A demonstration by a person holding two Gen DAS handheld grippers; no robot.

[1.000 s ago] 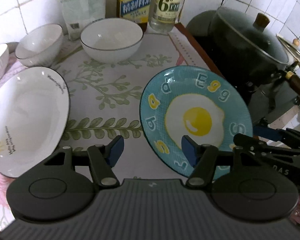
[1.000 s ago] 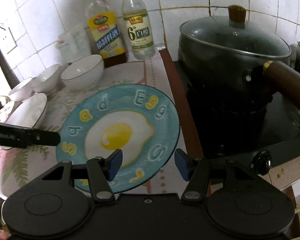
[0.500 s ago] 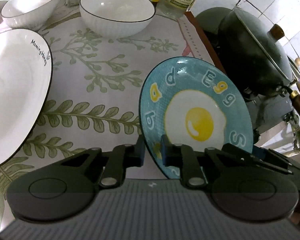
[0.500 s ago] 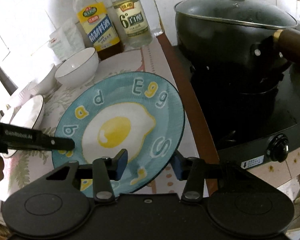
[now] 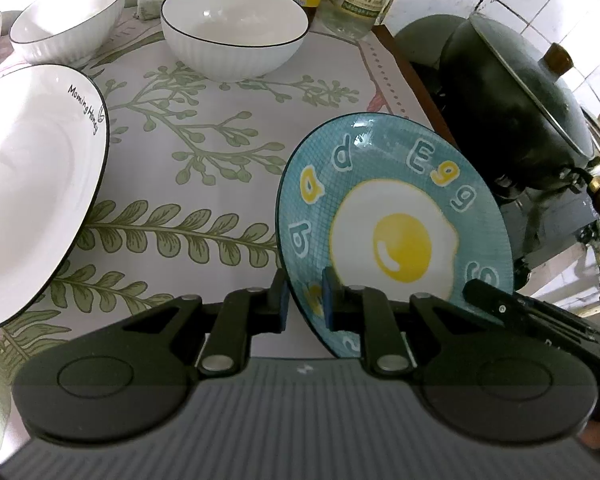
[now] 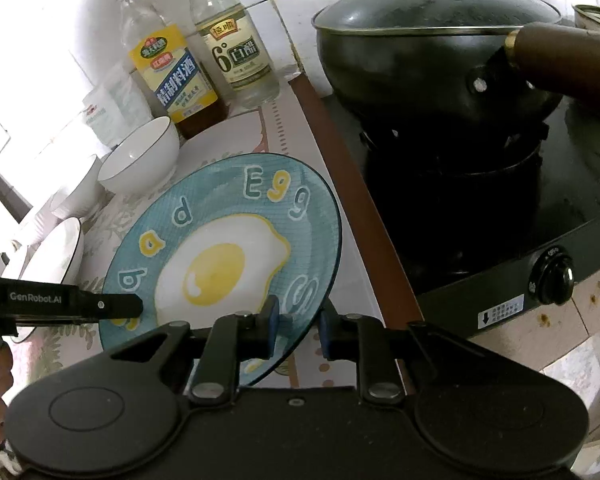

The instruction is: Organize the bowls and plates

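Observation:
A blue plate with a fried-egg picture [image 5: 396,240] [image 6: 220,264] is tilted up off the leaf-patterned cloth near the table's right edge. My left gripper [image 5: 305,300] is shut on its left rim, one pad on each face. In the right wrist view it enters as a black bar [image 6: 80,304] from the left. My right gripper [image 6: 299,322] has its jaws closing on the near right rim, with the rim between the pads and pressed by them. In the left wrist view it [image 5: 500,308] reaches in from the right.
A large white plate [image 5: 32,200] lies on the left. White bowls [image 5: 234,32] [image 5: 66,16] stand behind it, with two bottles [image 6: 172,72] [image 6: 236,44] at the tiled wall. A black lidded wok [image 6: 432,60] sits on the stove [image 6: 500,240] past the table's brown edge [image 6: 360,220].
Both grippers were open around the flat plate. The left one shut on the rim first, then the right closed in. The plate has tipped up from the cloth.

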